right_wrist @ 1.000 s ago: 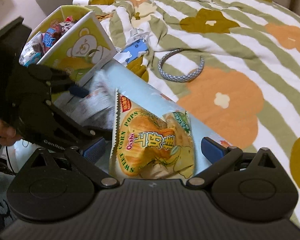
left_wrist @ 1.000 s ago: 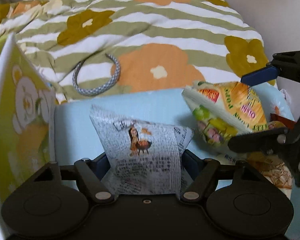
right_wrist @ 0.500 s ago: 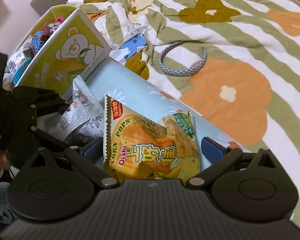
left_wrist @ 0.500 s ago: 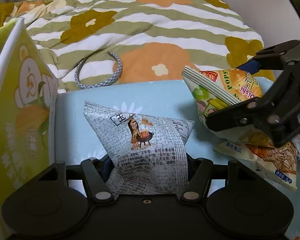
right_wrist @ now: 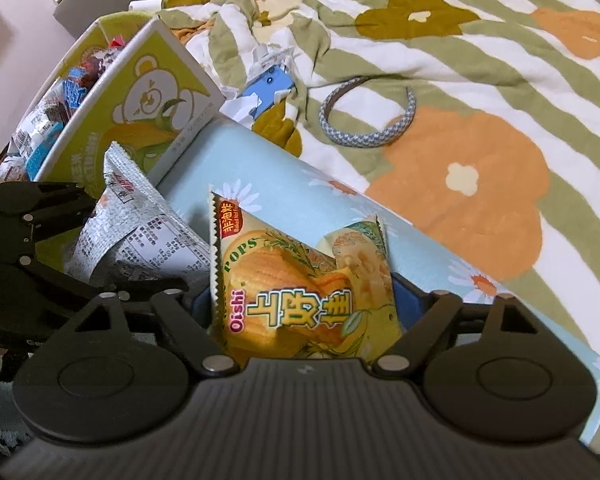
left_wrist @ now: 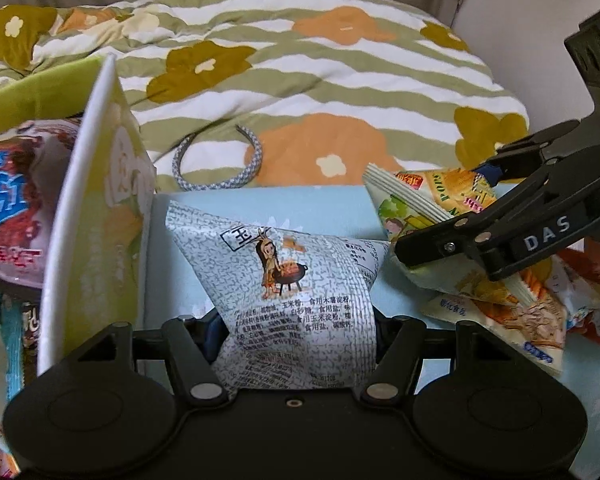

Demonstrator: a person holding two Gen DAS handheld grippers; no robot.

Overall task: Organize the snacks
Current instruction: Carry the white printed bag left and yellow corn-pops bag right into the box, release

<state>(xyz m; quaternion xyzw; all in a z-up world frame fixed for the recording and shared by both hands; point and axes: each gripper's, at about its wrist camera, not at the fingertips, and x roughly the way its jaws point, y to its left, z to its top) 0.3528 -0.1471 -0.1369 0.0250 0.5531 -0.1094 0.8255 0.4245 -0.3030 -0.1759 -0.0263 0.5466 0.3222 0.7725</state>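
— What have you got in each gripper?

— My left gripper (left_wrist: 296,332) is clenched on the grey packet (left_wrist: 288,280), gripping its lower end so it stands up between the fingers. My right gripper (right_wrist: 304,312) is clenched on the corn pops bag (right_wrist: 300,292) in the same way; in the left view that gripper (left_wrist: 496,240) comes in from the right, with the bag (left_wrist: 416,196) sticking out past it.

— Where are the two snacks relative to each other?

— Side by side over the blue pad (left_wrist: 320,204), the grey packet (right_wrist: 140,232) to the left of the corn pops bag and just beside it. I cannot tell whether they touch.

— And around them?

— Just left of the grey packet stands the box (right_wrist: 148,104), green and white with a bear printed on its wall; more packets show inside it (left_wrist: 8,208). Another snack bag (left_wrist: 500,320) lies on the pad under my right gripper. Beyond the pad is the quilt (left_wrist: 320,64), striped green and white with orange flowers, and a grey headband (right_wrist: 368,120) lies on it. Near the box corner a blue phone (right_wrist: 270,88) sits among crumpled white paper.
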